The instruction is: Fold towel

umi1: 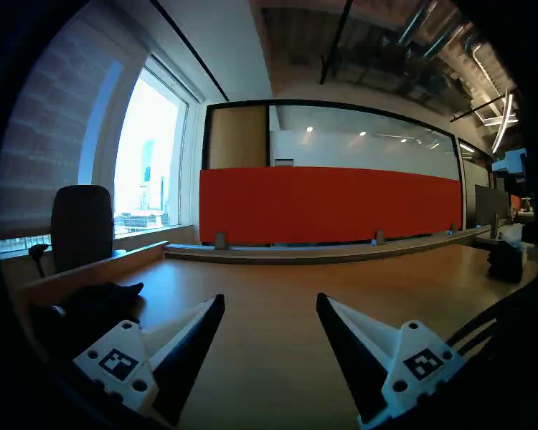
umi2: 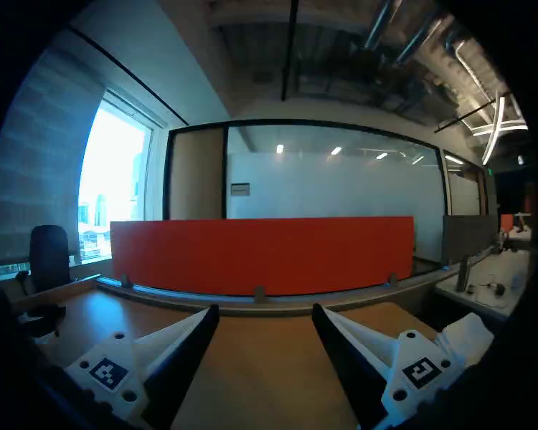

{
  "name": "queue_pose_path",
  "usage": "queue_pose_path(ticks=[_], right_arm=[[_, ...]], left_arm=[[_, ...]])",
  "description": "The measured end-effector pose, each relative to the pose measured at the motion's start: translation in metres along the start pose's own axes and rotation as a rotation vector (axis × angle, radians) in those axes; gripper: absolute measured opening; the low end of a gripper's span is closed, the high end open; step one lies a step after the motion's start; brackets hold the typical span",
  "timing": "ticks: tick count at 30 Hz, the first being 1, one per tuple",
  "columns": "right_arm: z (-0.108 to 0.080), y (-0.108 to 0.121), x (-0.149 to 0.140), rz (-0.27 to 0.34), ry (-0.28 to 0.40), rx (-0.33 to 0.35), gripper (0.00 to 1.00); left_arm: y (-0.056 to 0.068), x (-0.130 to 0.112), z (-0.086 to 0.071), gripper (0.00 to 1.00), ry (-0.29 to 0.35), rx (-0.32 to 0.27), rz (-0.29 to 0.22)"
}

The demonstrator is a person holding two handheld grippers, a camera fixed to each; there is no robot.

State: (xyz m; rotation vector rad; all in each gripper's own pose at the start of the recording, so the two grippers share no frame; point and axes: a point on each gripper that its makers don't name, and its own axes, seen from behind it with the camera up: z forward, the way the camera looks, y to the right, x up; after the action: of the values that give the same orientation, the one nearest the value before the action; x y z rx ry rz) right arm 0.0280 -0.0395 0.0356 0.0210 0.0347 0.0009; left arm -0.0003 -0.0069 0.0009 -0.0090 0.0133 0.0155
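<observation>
My left gripper [umi1: 269, 297] hangs open low over a wooden desk [umi1: 283, 315], with nothing between its white fingers [umi1: 183, 337]. A dark crumpled cloth-like heap [umi1: 100, 297] lies on the desk to its left, apart from the fingers. My right gripper [umi2: 264, 308] is also open and empty above the same kind of desk top [umi2: 262, 365]. A white crumpled thing [umi2: 473, 331] sits just beyond its right finger at the desk's edge. I cannot tell whether either heap is the towel.
A red partition [umi1: 326, 204] on a raised ledge closes the far side of the desk. A black office chair [umi1: 81, 226] stands by the window at left. Another dark lump [umi1: 506, 261] and a monitor [umi1: 490, 204] are at far right.
</observation>
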Motion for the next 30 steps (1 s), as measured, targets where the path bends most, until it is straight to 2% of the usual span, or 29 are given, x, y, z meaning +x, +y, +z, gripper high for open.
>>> queue_pose_path(ticks=[9,17,21,30], right_arm=[[0.002,0.007,0.004,-0.016,0.018,-0.005,1.00],[0.003,0.007,0.002,-0.066,0.041,0.002,1.00],[0.001,0.014,-0.005,-0.078,0.043,-0.015,1.00],[-0.005,0.032,-0.041,-0.047,0.014,-0.032,1.00]], left_arm=[[0.000,0.000,-0.001,0.95,0.000,0.001,0.003],[0.002,0.001,-0.001,0.95,0.000,0.001,0.004],[0.002,0.001,-0.001,0.95,0.000,0.001,0.004],[0.002,0.001,-0.001,0.95,0.000,0.000,0.004]])
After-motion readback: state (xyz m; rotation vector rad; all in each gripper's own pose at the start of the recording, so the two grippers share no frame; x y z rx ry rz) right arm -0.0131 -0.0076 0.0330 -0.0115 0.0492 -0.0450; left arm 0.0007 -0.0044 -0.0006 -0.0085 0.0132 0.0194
